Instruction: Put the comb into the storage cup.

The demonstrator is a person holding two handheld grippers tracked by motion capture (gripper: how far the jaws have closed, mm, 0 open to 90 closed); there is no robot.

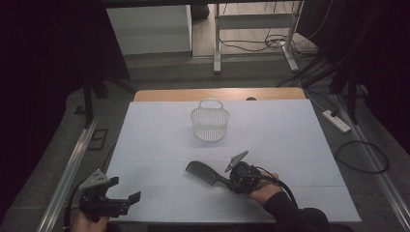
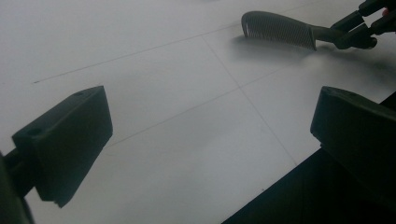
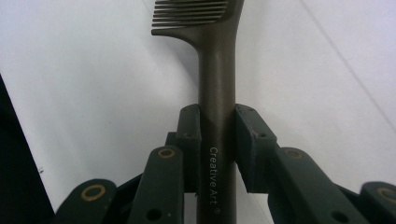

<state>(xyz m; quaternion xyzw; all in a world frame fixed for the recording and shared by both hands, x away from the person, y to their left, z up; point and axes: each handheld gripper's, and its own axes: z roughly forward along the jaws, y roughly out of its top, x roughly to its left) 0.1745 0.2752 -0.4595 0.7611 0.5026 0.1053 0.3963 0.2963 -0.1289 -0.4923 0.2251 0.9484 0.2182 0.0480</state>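
The comb [image 1: 203,171] is held by its handle in the right gripper [image 1: 231,177], low over the near middle of the white surface [image 1: 290,140]; whether its toothed head touches the sheet cannot be told. The long axis runs from the gripper up and to the left. The right gripper view shows both jaws pressed against the handle. The white basket [image 1: 209,124] stands upright farther back, well apart and slightly right of the comb's line. The left gripper [image 1: 126,199] hovers at the near left corner, jaws wide, holding nothing. The right hand is judged better placed for the basket.
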